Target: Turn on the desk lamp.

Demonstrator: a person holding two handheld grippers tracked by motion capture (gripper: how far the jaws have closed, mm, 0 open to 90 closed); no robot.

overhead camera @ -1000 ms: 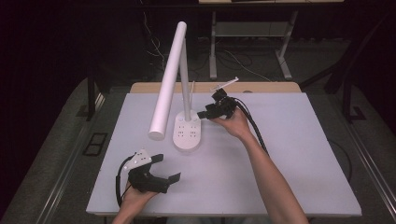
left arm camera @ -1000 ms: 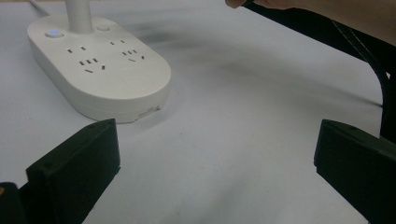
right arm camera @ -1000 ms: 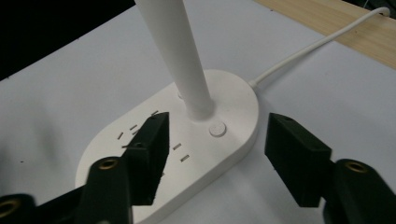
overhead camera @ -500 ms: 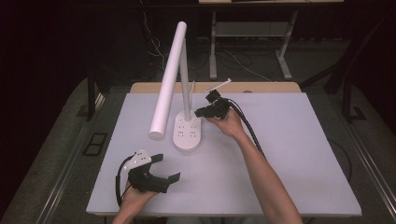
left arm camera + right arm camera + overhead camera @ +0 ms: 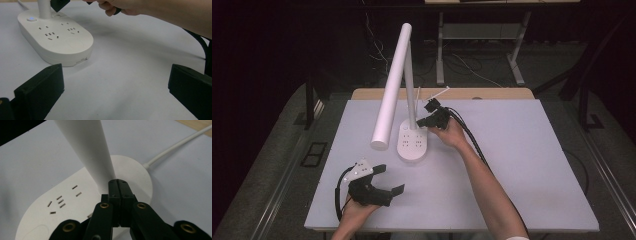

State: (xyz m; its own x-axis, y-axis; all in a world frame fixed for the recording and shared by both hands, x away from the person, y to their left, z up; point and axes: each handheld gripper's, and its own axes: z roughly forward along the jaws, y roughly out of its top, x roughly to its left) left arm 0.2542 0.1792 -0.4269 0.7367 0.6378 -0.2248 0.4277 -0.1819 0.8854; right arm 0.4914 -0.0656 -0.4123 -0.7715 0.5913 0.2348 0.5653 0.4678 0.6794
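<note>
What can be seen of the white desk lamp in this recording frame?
The lamp is white, plastic-looking. Its oval base carries socket slots and a small round button and sits flat on the grey table. A slim post rises from the base's back, and a long tube head slants down toward the front left from its top. A white cord leaves the base's rear. The shut right gripper has its tips at the foot of the post, over the base.

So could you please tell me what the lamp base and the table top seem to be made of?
The lamp base looks like matte off-white moulded plastic: smooth rounded edges, cut socket slots. The table top looks like a dull pale grey sheet, perhaps laminate or a mat; I cannot tell.
</note>
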